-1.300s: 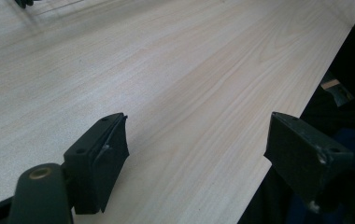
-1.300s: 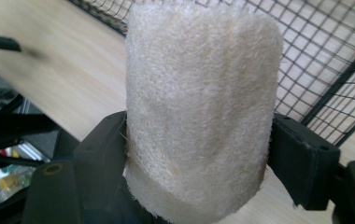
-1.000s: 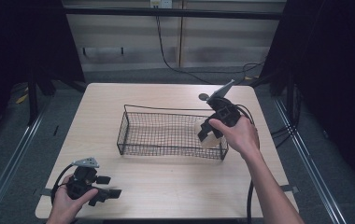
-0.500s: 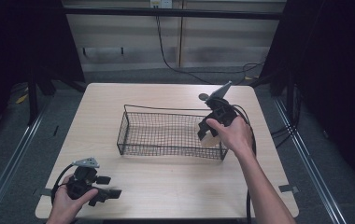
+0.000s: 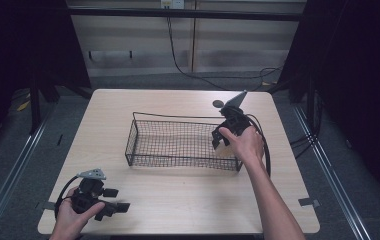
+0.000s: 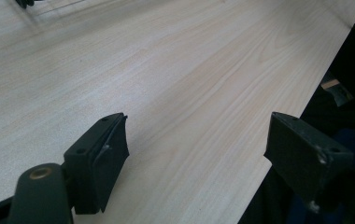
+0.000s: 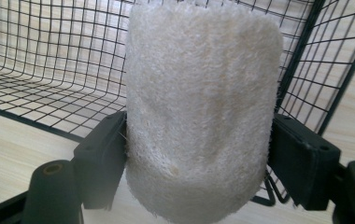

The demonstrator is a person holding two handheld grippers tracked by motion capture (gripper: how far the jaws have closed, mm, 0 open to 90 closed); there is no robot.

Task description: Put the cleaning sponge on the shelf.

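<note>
- Our left tongs rest on the surface near its front left corner, jaws apart around nothing.
- Our right tongs clamp the fluffy white roll mid-body at the wire basket's right end; we judge it light, soft, squashable.

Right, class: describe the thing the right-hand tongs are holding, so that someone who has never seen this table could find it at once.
Start at the pale wooden table and find the black wire basket in its middle. At the basket's right end, the right tongs grip a rolled cream towel. It is the one soft, fluffy, pale thing among black wire and black tools.
</note>
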